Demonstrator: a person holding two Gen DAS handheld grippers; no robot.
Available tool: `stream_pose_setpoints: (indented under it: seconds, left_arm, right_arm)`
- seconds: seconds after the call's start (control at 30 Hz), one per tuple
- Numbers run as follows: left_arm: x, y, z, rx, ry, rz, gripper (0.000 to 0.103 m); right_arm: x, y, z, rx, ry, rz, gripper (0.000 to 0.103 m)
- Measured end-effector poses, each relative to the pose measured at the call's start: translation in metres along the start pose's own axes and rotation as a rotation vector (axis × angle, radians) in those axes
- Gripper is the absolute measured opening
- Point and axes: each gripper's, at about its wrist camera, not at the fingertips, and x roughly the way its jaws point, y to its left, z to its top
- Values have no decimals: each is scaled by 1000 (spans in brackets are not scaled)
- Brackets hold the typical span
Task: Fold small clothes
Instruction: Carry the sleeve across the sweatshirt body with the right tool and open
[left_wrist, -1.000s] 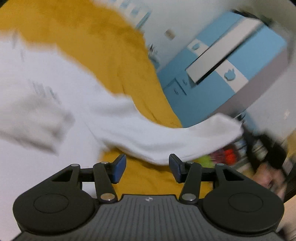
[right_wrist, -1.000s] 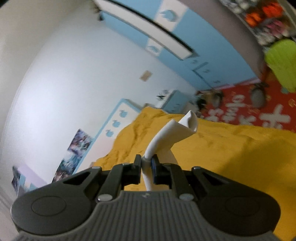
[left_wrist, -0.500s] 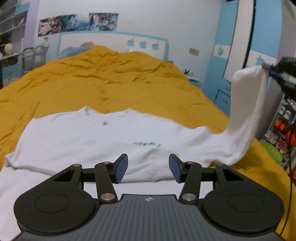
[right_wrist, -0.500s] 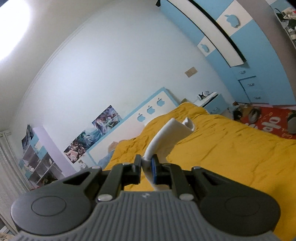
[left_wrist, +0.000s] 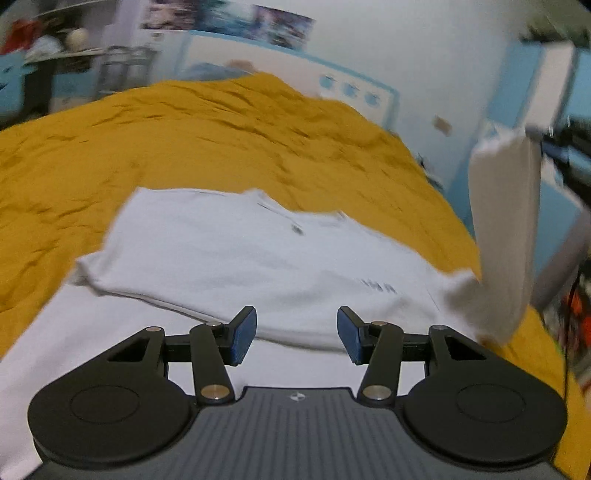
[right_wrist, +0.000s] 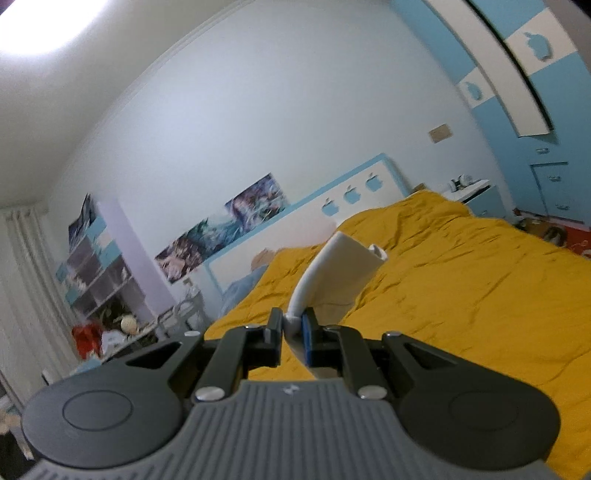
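A white T-shirt (left_wrist: 236, 254) lies spread on the yellow bedspread (left_wrist: 221, 133), its collar toward the headboard. My left gripper (left_wrist: 296, 334) is open and empty, hovering just over the shirt's near part. My right gripper (right_wrist: 293, 328) is shut on the shirt's sleeve (right_wrist: 332, 273) and holds it raised above the bed. In the left wrist view that sleeve (left_wrist: 502, 236) stands up at the right, pulled upward by the right gripper at the frame edge.
The bedspread (right_wrist: 461, 280) covers the whole bed. A white and blue headboard (right_wrist: 332, 206) and posters are at the far wall. A blue wardrobe (right_wrist: 546, 110) and nightstand stand to the right. Shelves with clutter (right_wrist: 103, 295) stand at the left.
My left gripper has swung and tilted, so the shirt now sits further left in its view. My right gripper still holds the raised sleeve and has turned a little to the left.
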Motion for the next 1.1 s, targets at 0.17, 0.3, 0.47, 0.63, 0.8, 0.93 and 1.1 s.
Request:
stream_pose_setpoints:
  seconds: [0.17,0.3,0.47,0.63,0.8,0.93,1.1]
  left_arm:
    - [-13,53,4,-172,-46,0,58]
    - [-18,88,6,-242,-62,22,59]
    - [-32,124,9,-322,-113,79,58]
    - [-45,146,15,-342,-127,93,58]
    - [-43,142,17,-324,-126,93,58]
    - [-35,120,14,-259,-108,85,59]
    - [-20,82,6,-198,-50,41,59]
  right_arm:
    - [38,52,-43,-57,49,45,6]
    - [59,99,-89,-116,82,87,6]
    - [98,160,-163,-175,149,121,10]
    - [131,210,-235,-238,423,275,69]
    - [105,186,-231,-260,388,247,74]
    - [71,116,-189,-227,334,167,74]
    - [33,42,-154,-519,331,-115,74]
